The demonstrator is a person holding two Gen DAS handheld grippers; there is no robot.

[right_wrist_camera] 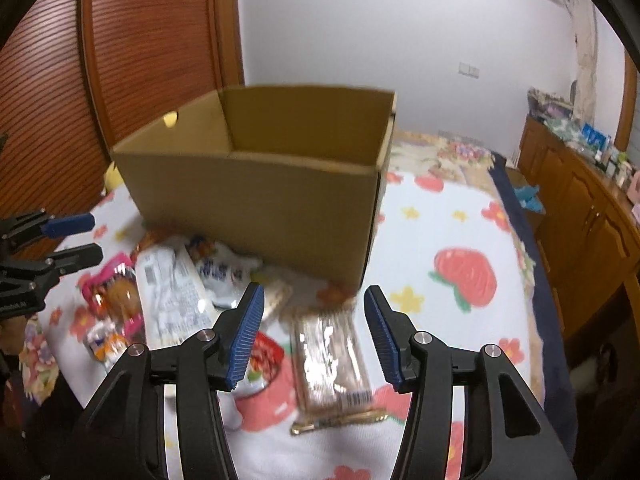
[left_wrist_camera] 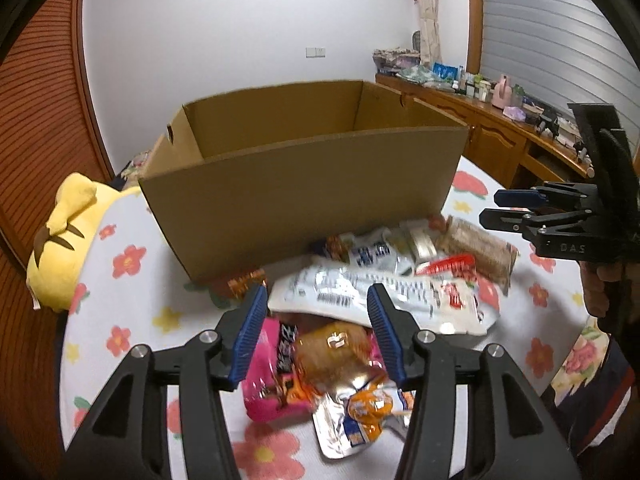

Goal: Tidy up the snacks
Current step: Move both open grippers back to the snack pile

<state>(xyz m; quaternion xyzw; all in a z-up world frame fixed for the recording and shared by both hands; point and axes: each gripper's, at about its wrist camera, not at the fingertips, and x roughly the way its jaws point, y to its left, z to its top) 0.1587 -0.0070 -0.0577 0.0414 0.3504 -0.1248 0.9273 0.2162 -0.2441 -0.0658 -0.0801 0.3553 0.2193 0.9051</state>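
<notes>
Both grippers are hovering over the snack pile, and nothing is being held. The left gripper (left_wrist_camera: 316,300) is standing with its jaws parted and empty above a pink packet (left_wrist_camera: 266,376) and a crinkly foil pouch with orange print (left_wrist_camera: 360,412). The right gripper (right_wrist_camera: 314,300) is likewise spread and empty, lining up over a long clear-wrapped biscuit bar (right_wrist_camera: 332,356).

The snacks are lying loose on the flowered bedspread (right_wrist_camera: 460,240), just in front of the open cardboard box (left_wrist_camera: 296,184), some touching its near wall. Its inside is not showing from here.

For a clean pick, the right gripper looks best off straddling the bar across its narrow width, closing on the firm middle rather than the slippery sealed ends. The left gripper is probably wiser taking the pink packet by an edge, since the heap is overlapping and a deep bite could drag two at once.

The wrappers are glossy and thin, the big white flat pack (left_wrist_camera: 380,292) is floppy, and the box is stiff, matte corrugated board. A soft yellow plush (left_wrist_camera: 68,240) is sitting beside the box.
</notes>
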